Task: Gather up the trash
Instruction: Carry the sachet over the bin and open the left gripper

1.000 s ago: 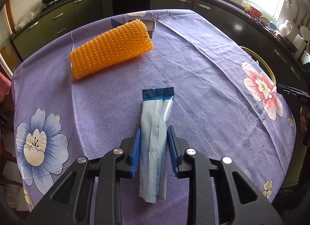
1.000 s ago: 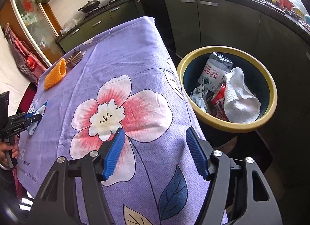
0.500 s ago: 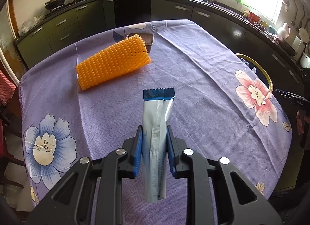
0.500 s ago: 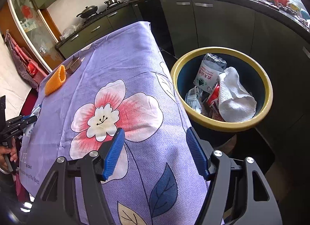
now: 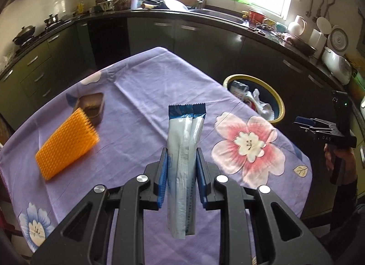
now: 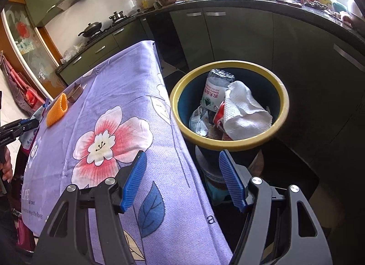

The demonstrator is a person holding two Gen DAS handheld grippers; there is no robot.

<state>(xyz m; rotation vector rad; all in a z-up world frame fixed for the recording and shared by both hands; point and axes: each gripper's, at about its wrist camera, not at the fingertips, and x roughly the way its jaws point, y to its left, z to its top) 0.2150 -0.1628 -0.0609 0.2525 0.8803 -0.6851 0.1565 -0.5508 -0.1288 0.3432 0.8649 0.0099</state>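
Left hand-held gripper [image 5: 181, 175] pinched a white-and-blue wrapper [image 5: 184, 151], lifted off the purple floral cloth. Beyond that cloth's edge stood the yellow-rimmed bin [image 6: 230, 145], holding a paper towel [image 6: 244, 114] and, seemingly, crushed packaging. Right hand-held gripper [image 6: 184, 178] gaped wide, empty, near the bin.

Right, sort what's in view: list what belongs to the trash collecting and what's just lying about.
Belongs to the job:
- blue-and-white wrapper, clamped in the left gripper
- yellow-rimmed bin, already holding trash
- orange foam net
- small brown tray

Just lying about:
- flowered tablecloth
- wok
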